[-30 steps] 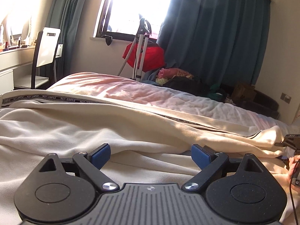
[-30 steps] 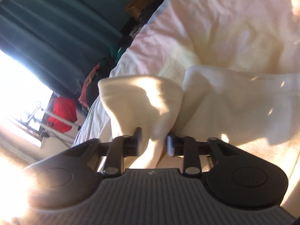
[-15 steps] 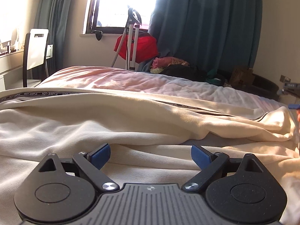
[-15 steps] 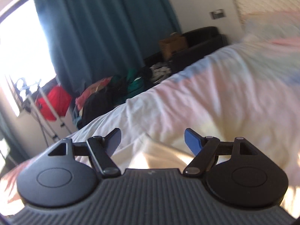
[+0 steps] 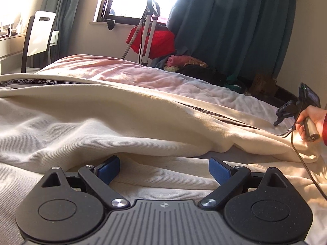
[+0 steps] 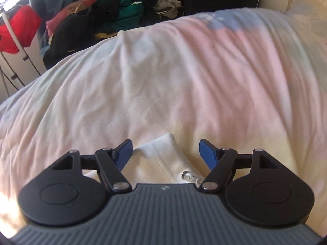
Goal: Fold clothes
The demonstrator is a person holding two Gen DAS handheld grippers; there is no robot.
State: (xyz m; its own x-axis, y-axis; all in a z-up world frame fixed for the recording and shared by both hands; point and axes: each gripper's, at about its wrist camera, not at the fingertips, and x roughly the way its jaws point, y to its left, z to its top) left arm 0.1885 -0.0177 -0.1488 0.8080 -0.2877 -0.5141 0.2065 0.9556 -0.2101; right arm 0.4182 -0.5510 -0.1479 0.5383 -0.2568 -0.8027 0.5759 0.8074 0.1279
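A cream garment (image 5: 102, 118) lies spread across the bed (image 5: 204, 85), its long axis running from my left side toward my right. Its white corner (image 6: 163, 155) sits between the jaws of my right gripper (image 6: 165, 153), which are closing but not yet touching cloth. My left gripper (image 5: 163, 169) rests low on the garment's near fold, jaws spread wide, pinching nothing. The right is nearer that corner.

Matt ribbed cream knit garment (image 5: 85, 122) on soft, seemingly cotton, crumpled bedspread (image 6: 184, 81).
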